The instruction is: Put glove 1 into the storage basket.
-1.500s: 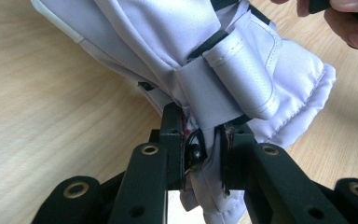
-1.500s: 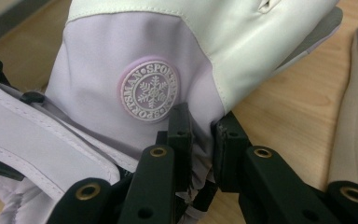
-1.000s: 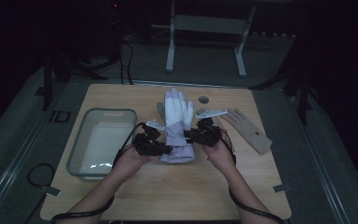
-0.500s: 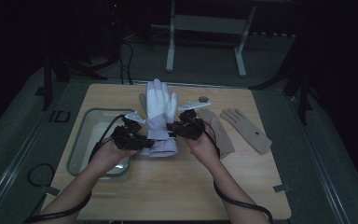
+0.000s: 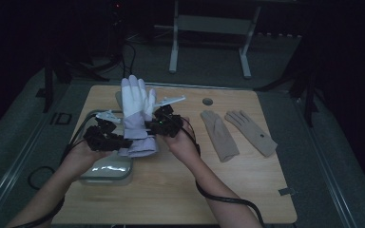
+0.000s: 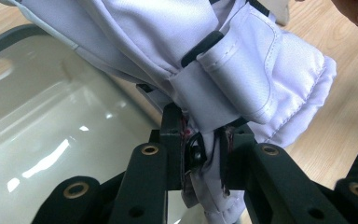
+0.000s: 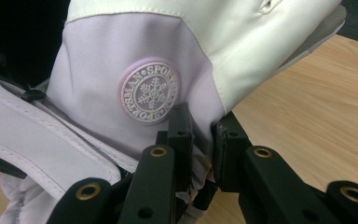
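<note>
A padded white-and-lilac ski glove (image 5: 135, 118) is held upright above the bench (image 5: 247, 190), fingers pointing up and cuff down, roughly over the near edge of a pale plastic tub (image 5: 105, 172) at the bench's left. The left hand-held gripper (image 5: 105, 137) has its jaws closed on a fold of the cuff fabric beside a black strap tab (image 6: 201, 46), and the right hand-held gripper (image 5: 164, 124) is clamped on the lilac cloth just below a round snowflake badge (image 7: 150, 91) (its lettering appears to read SPORTSMAN). Both pinches take only a thin gather of slippery material, so in my judgement the main risk is the cloth sliding out of one pair of jaws; the glove would then swing on the other grip and could drop half across the tub's rim or onto the wood. Pulling the two hands apart unevenly could also twist the cuff. Two thin beige gloves (image 5: 237, 132) lie flat, side by side, well apart to the right, near a small round hole (image 5: 207, 101) in the bench top.
</note>
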`<state>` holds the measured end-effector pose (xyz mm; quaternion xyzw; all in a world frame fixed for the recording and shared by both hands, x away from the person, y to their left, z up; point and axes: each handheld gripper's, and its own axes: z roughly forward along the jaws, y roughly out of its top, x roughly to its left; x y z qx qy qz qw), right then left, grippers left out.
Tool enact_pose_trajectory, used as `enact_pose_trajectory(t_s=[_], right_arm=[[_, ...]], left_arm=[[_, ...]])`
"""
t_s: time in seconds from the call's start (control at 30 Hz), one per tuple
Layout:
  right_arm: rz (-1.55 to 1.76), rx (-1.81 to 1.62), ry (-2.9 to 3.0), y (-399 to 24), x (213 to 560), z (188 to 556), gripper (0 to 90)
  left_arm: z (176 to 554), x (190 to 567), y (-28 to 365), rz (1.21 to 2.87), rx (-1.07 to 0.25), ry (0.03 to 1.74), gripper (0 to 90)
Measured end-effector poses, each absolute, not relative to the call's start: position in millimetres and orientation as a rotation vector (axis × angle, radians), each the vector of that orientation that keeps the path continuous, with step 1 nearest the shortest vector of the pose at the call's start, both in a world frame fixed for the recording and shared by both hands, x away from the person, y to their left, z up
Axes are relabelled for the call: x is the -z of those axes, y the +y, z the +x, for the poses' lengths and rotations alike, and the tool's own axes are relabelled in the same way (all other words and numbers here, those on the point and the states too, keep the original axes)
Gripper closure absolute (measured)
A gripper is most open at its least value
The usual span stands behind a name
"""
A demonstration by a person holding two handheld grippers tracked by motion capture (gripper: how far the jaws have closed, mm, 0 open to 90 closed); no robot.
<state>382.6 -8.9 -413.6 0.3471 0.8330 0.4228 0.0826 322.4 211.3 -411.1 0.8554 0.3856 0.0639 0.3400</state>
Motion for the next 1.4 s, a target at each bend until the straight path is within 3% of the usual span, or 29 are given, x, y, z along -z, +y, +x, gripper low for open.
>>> enact_pose_trajectory(t_s=[0.33,0.7,1.17,1.4], right_arm=[[0.996,-1.257,2.512,41,416,381,79.5],[1.009,-1.288,2.576,89,441,378,79.5],[1.096,-1.141,2.680,101,486,374,79.6],[1.095,-1.023,2.733,103,485,374,79.7]], left_arm=[[313,410,252,2.246,-0.207,1.054,75.7],[307,428,296,2.274,-0.154,1.094,75.6],[310,480,309,2.276,-0.003,1.127,74.7],[309,487,306,2.271,0.013,1.138,74.0]])
